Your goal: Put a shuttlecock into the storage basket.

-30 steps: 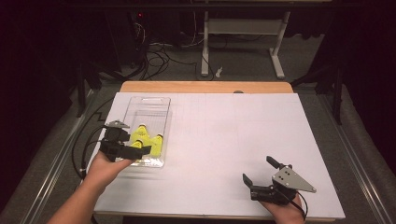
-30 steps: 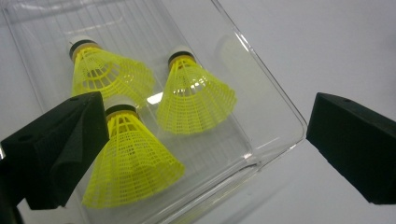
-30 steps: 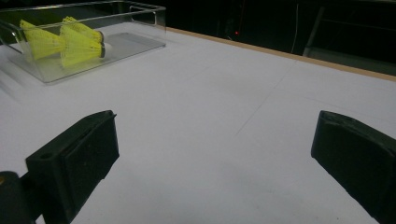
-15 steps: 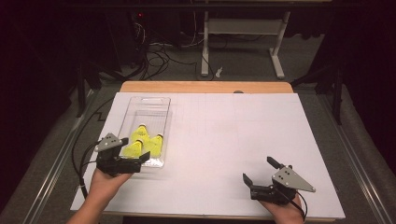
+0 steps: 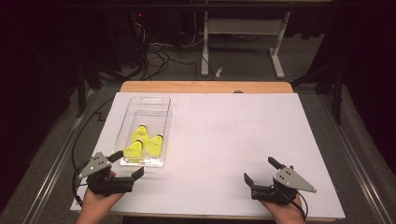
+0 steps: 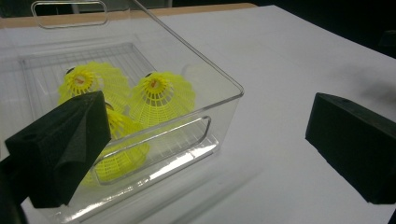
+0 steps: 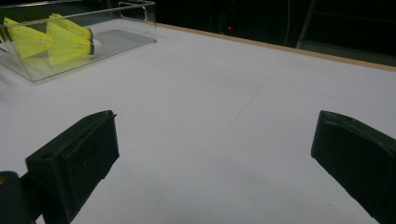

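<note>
left gripper [image 5: 126, 164]: fingers spread, empty, near end of clear tray [image 5: 154, 103] | three yellow shuttlecocks [image 5: 145, 142] inside | right gripper [image 5: 262, 171]: fingers spread, empty

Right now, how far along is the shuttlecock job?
Done: three yellow shuttlecocks lie in the clear tray. In hand: nothing; the left claw sits open beside the tray's near end, the right claw open over bare table. Left: no loose shuttlecocks visible.

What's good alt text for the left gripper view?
Three yellow plastic shuttlecocks sit in a clear plastic tray on a white table. The open left gripper sits at the tray's near end, empty, its black jaws wide apart.
</note>
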The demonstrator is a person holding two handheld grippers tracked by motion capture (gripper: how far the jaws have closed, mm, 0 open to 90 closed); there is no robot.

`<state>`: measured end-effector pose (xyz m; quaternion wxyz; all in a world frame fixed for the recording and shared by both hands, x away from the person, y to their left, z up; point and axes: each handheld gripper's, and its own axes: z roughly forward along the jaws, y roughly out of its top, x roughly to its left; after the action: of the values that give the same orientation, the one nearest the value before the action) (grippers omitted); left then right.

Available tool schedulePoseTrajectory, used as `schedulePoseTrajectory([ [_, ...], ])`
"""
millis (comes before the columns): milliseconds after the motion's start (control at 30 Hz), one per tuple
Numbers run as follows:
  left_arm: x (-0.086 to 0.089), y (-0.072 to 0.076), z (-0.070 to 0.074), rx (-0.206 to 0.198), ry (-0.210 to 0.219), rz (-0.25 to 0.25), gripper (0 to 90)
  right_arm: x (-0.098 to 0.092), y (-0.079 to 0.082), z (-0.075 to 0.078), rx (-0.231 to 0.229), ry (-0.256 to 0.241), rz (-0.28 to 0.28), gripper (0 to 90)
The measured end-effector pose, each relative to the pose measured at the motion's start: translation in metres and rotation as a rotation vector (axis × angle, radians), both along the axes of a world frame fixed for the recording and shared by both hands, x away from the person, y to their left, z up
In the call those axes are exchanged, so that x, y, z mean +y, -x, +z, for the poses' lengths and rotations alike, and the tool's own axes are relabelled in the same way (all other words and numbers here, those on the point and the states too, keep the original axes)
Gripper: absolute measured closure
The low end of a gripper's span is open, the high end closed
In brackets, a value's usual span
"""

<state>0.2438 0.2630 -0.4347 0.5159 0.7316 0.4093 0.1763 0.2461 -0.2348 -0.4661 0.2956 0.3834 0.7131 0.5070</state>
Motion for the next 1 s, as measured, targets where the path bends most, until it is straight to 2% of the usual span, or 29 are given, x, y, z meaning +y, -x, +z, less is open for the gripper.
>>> schedulePoseTrajectory([
  [100,0.0025,0.001,-0.0047,-0.001,0.013,-0.012,1.1,-0.0008,0.0002,0.0002,-0.003,-0.001,-0.006,1.3],
  [200,0.0029,-0.0015,-0.0077,0.0,-0.004,-0.012,1.1,-0.001,0.0007,0.0006,-0.006,-0.004,-0.01,1.3],
  [367,0.0048,-0.0067,-0.0074,-0.009,-0.006,-0.014,0.7,-0.0025,0.001,-0.0003,0.0,-0.011,-0.03,1.3],
  [500,0.0059,-0.0072,-0.0074,-0.011,-0.007,-0.034,0.2,-0.0042,0.0006,-0.0009,0.003,-0.01,-0.047,1.3],
  [767,0.0074,-0.008,-0.0072,-0.011,0.003,-0.023,0.5,-0.0081,0.0035,0.0018,-0.008,-0.019,-0.063,1.3],
  [900,0.009,-0.0081,-0.0077,-0.012,0.019,-0.018,0.4,-0.0091,0.0034,0.0017,-0.009,-0.019,-0.056,1.3],
  [1000,0.008,-0.0079,-0.0079,-0.016,0.013,-0.021,0.2,-0.0089,0.003,0.0015,-0.007,-0.016,-0.051,1.3],
])
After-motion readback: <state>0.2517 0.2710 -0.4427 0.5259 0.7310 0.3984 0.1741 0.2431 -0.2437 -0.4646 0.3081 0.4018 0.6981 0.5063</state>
